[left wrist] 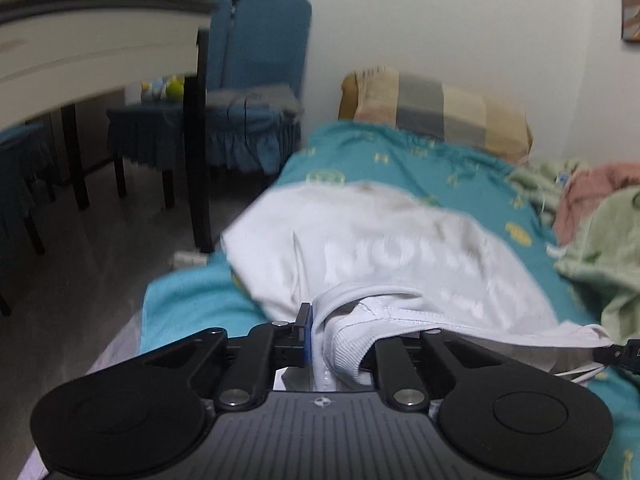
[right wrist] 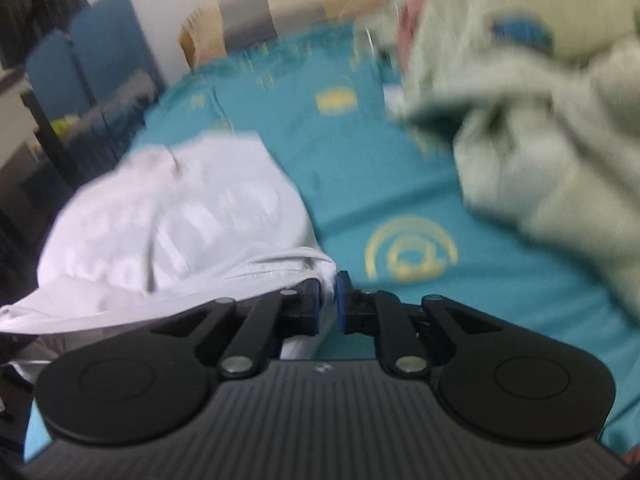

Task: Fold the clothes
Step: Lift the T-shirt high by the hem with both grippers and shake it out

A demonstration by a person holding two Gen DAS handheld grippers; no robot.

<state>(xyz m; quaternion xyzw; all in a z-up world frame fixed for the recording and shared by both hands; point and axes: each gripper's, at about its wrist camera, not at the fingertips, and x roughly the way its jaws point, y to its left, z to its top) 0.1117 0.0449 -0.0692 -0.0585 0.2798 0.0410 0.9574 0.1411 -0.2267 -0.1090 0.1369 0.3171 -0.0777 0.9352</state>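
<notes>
Both views are motion-blurred. The white shirt (left wrist: 392,252) lies spread on a teal sheet (left wrist: 420,164) patterned with yellow marks, its near edge lifted off the sheet and held between the two grippers. The left gripper (left wrist: 340,336) has the ribbed collar bunched between its jaws; the left blue pad shows, the right one is covered by cloth, and the jaws appear pressed onto the fabric. In the right wrist view, the right gripper (right wrist: 329,304) pinches a fold of the shirt's (right wrist: 172,216) edge between its blue pads, jaws nearly together with cloth in the narrow gap. Pale lettering is printed across the shirt's chest; it is too blurred to read. A green garment (right wrist: 532,128) lies heaped on the sheet (right wrist: 360,160) to the right, apart from the shirt, with a pink garment (left wrist: 592,196) just behind it. A striped cushion (left wrist: 436,108) sits at the far end against the white wall (left wrist: 440,20). To the left, off the sheet, stand a blue chair (left wrist: 256,60) and a table (left wrist: 80,48) with dark legs on a grey floor (left wrist: 80,260).
</notes>
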